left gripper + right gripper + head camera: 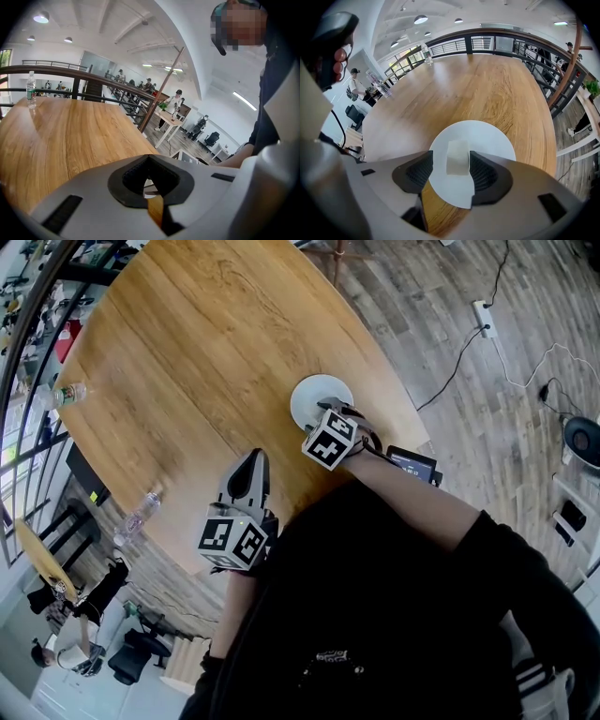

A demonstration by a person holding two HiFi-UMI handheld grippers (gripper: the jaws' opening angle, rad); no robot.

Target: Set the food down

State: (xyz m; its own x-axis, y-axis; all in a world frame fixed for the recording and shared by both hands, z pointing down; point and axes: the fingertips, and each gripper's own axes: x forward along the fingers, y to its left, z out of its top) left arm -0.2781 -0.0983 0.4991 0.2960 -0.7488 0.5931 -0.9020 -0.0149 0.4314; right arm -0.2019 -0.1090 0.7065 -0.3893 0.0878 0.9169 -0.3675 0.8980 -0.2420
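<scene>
We see a round wooden desk (pixel 187 352) with a clear water bottle (pixel 67 393) upright at its far edge and a second bottle (pixel 139 515) near the left rim. A dark railing (pixel 487 40) curves behind it. On the plank floor (pixel 450 427) lies a white power strip (pixel 484 319), and a black office chair (pixel 131 657) stands below.

Black top (pixel 394 615); grey left gripper (pixel 251 460) and right gripper (pixel 330 409) carry black-and-white marker cubes (pixel 234 538).
</scene>
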